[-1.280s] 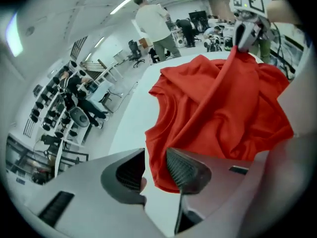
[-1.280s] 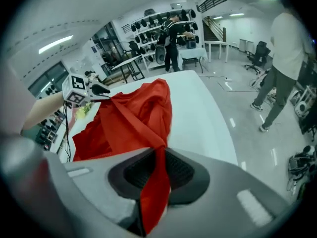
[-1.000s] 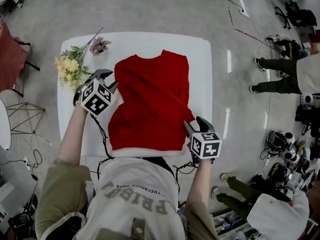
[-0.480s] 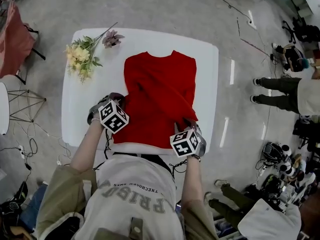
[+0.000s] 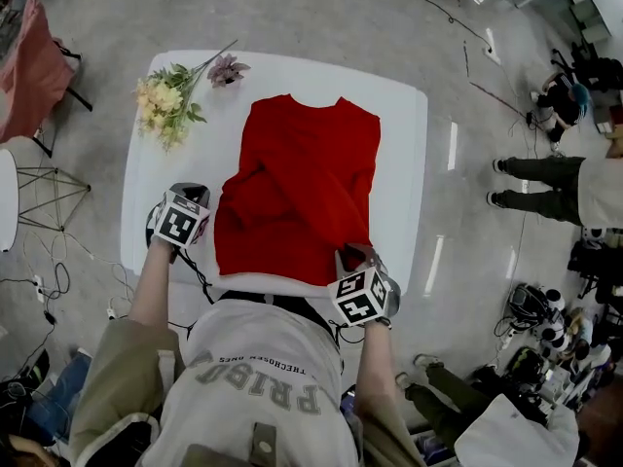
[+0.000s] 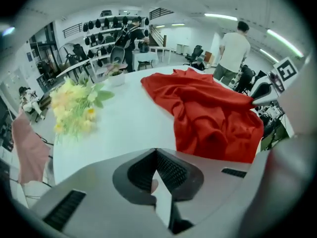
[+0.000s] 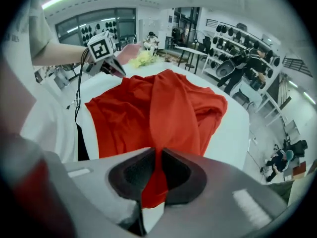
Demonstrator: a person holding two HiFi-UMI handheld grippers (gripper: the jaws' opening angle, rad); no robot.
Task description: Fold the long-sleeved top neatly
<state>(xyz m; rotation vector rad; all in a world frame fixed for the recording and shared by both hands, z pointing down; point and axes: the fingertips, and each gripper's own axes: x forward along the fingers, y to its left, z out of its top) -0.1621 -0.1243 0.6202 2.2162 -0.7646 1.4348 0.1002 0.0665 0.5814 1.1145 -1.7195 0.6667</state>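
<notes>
Top point(image 5: 297, 188) lies flat on the tabletop point(image 5: 404, 125). Both tongs have come down to its near hem. The right tongs point(image 7: 157, 152) have just been closing and pinch the right corner, but the left tongs point(image 6: 156, 151) are together, empty, beside the left corner, so only 1 corner is gripped.

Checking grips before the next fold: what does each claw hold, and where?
The right claw, whose jaws have just been closing, pinches the red long-sleeved fabric top at its near hem corner. The left claw is shut on nothing.
</notes>
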